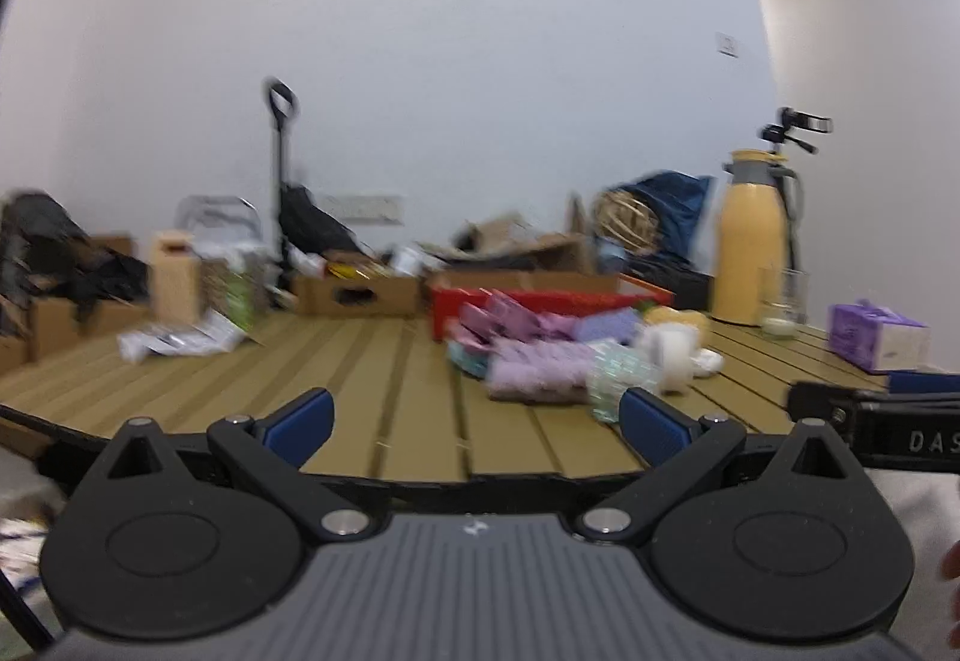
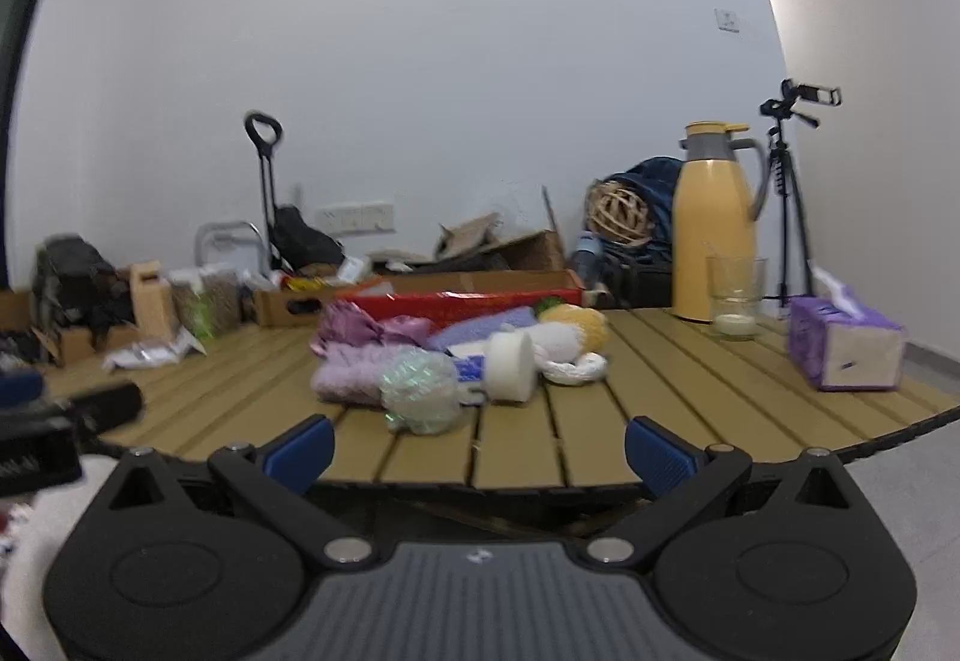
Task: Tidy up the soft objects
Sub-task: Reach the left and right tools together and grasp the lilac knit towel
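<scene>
A heap of soft things lies mid-table: a fuzzy lilac cloth [image 2: 354, 370], a shiny mesh puff [image 2: 420, 391], a white foam roll [image 2: 513, 364], a yellow-and-white knitted toy [image 2: 570, 334], a white cord bundle [image 2: 576, 368] and pink satin pieces [image 2: 366, 328]. Behind them stands a red box [image 2: 468, 301]. My right gripper [image 2: 478, 454] is open at the table's near edge, short of the puff. My left gripper [image 1: 474, 424] is open too, left of the heap, where the lilac cloth [image 1: 537, 370] and the puff [image 1: 618, 379] show. Nothing is between either pair of fingers.
The slatted wooden table [image 2: 660, 391] carries a yellow thermos jug [image 2: 714, 223], a glass [image 2: 735, 295] and a purple tissue box [image 2: 846, 346] at the right. Cardboard boxes [image 2: 288, 304], bags and a tripod [image 2: 792, 193] stand on the floor behind.
</scene>
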Tool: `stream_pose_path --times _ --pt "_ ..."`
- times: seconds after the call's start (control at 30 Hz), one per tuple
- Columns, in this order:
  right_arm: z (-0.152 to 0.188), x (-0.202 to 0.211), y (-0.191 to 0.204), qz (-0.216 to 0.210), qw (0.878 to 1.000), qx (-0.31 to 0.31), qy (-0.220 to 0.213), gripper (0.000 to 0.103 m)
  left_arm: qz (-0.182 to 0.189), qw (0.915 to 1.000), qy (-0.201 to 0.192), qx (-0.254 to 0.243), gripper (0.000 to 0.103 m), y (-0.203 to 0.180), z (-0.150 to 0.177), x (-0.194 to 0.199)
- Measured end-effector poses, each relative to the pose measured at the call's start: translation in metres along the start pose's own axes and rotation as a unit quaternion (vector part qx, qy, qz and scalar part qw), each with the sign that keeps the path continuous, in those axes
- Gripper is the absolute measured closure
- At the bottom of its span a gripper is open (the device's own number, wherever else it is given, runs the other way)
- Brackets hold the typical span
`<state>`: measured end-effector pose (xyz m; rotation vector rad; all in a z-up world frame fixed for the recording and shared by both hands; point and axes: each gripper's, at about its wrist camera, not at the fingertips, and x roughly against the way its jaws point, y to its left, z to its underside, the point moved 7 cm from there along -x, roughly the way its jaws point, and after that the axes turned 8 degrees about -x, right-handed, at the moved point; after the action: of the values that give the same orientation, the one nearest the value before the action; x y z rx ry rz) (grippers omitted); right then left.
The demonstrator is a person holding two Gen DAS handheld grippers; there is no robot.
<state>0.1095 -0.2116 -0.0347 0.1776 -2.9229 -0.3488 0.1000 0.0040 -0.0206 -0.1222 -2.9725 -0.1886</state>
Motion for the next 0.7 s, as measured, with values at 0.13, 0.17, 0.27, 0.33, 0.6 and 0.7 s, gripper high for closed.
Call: stream_pose_path --times 0.13,0.17,0.27,0.33,0.6,0.7 --pt "0.001 -0.018 -0.005 -0.013 1.0 -0.014 0.014 0.0 0.003 0.9998 0.011 0.017 0.0 0.006 -0.003 -0.029" --pt "0.0 -0.024 -0.006 -0.013 1.0 -0.015 0.021 0.0 0.008 0.9997 0.012 0.021 0.0 0.007 -0.004 -0.037" --pt "-0.004 -0.047 -0.005 -0.035 0.998 -0.017 0.043 0.0 0.014 0.999 0.022 0.036 0.0 0.014 -0.011 -0.066" --pt "-0.01 -0.064 -0.003 -0.034 0.998 -0.01 0.05 0.004 0.021 0.9984 0.034 0.041 0.0 0.018 -0.016 -0.087" --pt "-0.039 -0.158 0.002 -0.079 0.99 -0.057 0.103 0.052 0.087 0.9902 0.091 0.059 0.035 0.018 -0.027 -0.179" --pt "-0.045 -0.194 0.012 -0.087 0.987 -0.05 0.124 0.064 0.114 0.9834 0.119 0.076 0.039 0.014 -0.024 -0.212"
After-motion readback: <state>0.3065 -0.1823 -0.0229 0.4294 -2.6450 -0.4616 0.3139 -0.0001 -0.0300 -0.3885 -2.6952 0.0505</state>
